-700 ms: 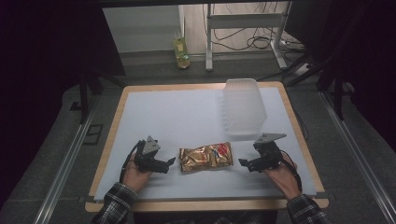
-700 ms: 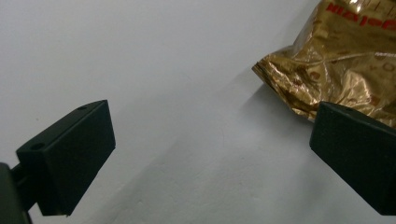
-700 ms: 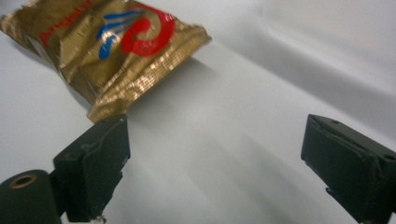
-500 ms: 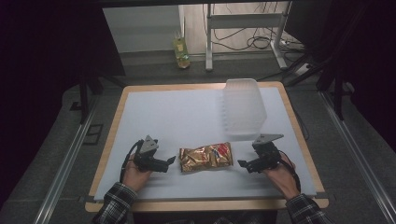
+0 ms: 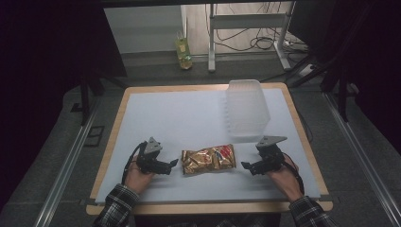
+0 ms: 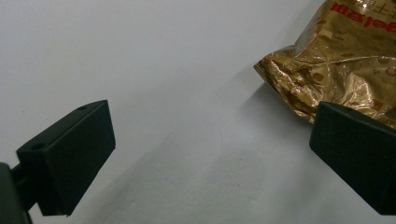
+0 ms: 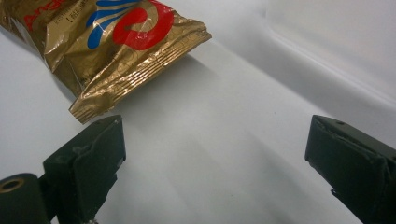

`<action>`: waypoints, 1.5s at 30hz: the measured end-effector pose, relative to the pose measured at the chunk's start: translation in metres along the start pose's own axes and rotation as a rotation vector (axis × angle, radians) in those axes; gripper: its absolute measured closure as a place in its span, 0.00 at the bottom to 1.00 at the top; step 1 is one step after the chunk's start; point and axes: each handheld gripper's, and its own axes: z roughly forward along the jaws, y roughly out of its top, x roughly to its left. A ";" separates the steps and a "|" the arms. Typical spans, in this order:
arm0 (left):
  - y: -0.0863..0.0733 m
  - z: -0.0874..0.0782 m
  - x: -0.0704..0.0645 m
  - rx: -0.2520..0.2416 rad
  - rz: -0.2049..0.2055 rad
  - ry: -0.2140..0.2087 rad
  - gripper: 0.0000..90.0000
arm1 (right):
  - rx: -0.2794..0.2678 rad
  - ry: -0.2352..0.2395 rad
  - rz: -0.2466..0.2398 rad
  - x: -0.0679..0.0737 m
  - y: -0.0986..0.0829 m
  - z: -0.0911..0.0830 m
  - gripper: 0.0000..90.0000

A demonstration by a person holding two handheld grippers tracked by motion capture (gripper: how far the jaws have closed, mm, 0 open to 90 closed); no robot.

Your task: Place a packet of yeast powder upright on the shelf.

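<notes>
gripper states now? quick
Left gripper: open, holding nothing, beside the snack bag.
Right gripper: open, holding nothing.

snack bag (image 5: 208, 159) on table (image 5: 179, 118), near edge | between left gripper (image 5: 173, 163) and right gripper (image 5: 246, 165) | container (image 5: 246, 109) behind, right

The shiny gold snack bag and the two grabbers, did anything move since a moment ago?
Barely anything. The left gripper and right gripper stay on either side of the gold snack bag, jaws open, not touching it. The left one may have edged slightly nearer the bag. The bag lies in the same spot, and the clear plastic container has not shifted.
</notes>
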 end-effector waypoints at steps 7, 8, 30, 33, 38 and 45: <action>0.004 -0.002 -0.005 -0.002 0.013 -0.059 0.01 | 0.019 -0.005 -0.002 0.000 -0.001 0.002 0.06; 0.005 -0.002 -0.006 -0.003 0.020 -0.064 0.02 | 0.016 -0.004 -0.003 0.001 0.000 0.002 0.06; 0.020 -0.009 -0.022 -0.070 0.052 -0.179 0.50 | 0.011 -0.011 -0.013 0.001 0.000 0.002 0.06; 0.023 -0.008 -0.026 -0.082 0.066 -0.182 0.61 | 0.017 -0.008 -0.007 0.001 0.000 0.003 0.07; 0.029 -0.001 -0.033 -0.084 0.073 -0.200 0.89 | 0.017 -0.007 -0.004 0.001 0.000 0.003 0.06; 0.035 0.013 -0.043 -0.064 0.086 -0.238 1.00 | 0.024 -0.003 -0.016 0.002 0.000 0.004 0.06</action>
